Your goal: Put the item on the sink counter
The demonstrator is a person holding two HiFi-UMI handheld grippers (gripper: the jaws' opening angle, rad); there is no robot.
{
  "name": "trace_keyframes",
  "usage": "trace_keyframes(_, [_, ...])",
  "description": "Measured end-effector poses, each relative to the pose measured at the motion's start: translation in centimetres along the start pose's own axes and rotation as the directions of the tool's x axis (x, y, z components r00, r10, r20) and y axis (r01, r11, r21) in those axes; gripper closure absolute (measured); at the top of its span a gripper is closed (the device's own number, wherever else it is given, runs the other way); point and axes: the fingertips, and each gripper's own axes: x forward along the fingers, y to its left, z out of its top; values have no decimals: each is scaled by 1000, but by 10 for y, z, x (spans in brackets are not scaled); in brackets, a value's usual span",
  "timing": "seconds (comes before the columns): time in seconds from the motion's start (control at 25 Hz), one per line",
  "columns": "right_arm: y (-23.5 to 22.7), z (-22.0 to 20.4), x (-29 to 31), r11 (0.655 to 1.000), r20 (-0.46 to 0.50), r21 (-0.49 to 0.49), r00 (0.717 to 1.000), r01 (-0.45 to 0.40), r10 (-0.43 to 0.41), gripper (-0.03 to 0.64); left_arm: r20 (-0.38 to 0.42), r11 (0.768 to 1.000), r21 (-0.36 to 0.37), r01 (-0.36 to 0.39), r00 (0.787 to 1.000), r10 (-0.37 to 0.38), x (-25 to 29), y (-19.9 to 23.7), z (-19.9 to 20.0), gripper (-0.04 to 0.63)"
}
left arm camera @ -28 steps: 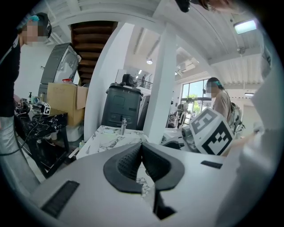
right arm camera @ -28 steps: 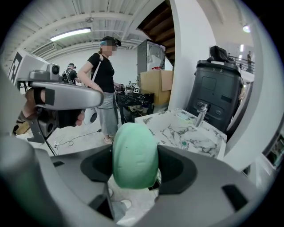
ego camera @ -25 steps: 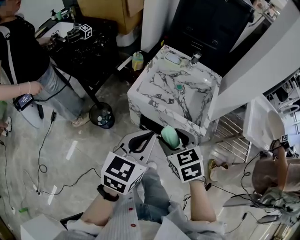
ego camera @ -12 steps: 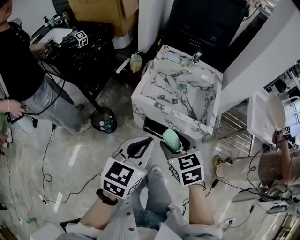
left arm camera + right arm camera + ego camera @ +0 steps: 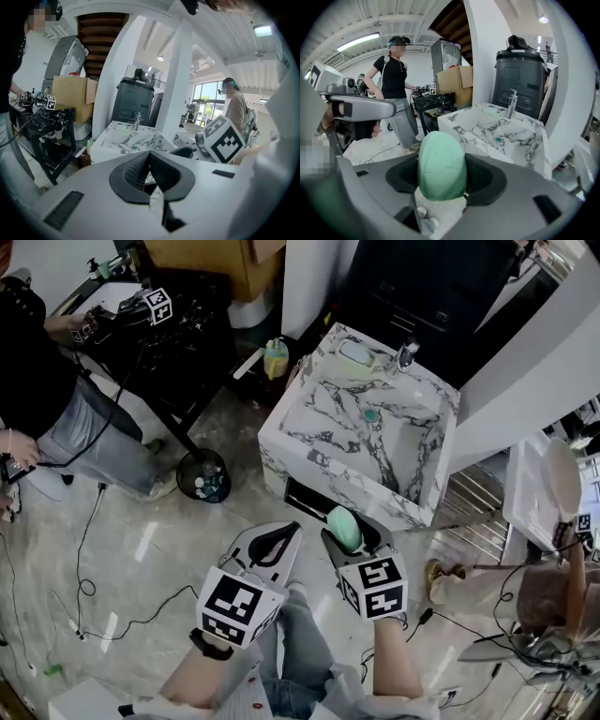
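Head view, nearest first: left gripper (image 5: 292, 529), just left of the right one, has jaws pressed together on nothing, right gripper (image 5: 354, 536) pinches the green oval item (image 5: 343, 527), jaws just closing slightly tighter, and the marble sink counter (image 5: 323, 460) sits ahead of both, clear of the item.

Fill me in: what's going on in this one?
A person stands a little short of the marble sink with tongs in each hand. The right tongs are clamped on a green oval item and point toward the sink. The left tongs are shut with nothing in them. The item is not yet on the counter.
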Motion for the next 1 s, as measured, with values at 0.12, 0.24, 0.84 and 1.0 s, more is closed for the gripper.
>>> trace_keyframes(0.12, [-8, -11, 13, 1000, 4, 9, 1000, 0, 0, 357, 1, 1000, -6, -8, 1000, 8, 9, 4, -14, 580])
trace_keyframes(0.24, [-14, -22, 27, 1000, 12, 6, 1000, 7, -7, 360, -2, 1000, -3, -10, 1000, 10, 16, 7, -33, 580])
trace_keyframes(0.84, [-19, -89, 96, 1000, 52, 19, 998, 21, -22, 377, -2, 1000, -13, -19, 1000, 19, 53, 33, -131, 580])
trace_keyframes(1.0, [-18, -113, 116, 999, 52, 18, 998, 26, -27, 385, -5, 999, -26, -20, 1000, 20, 62, 39, -162, 580])
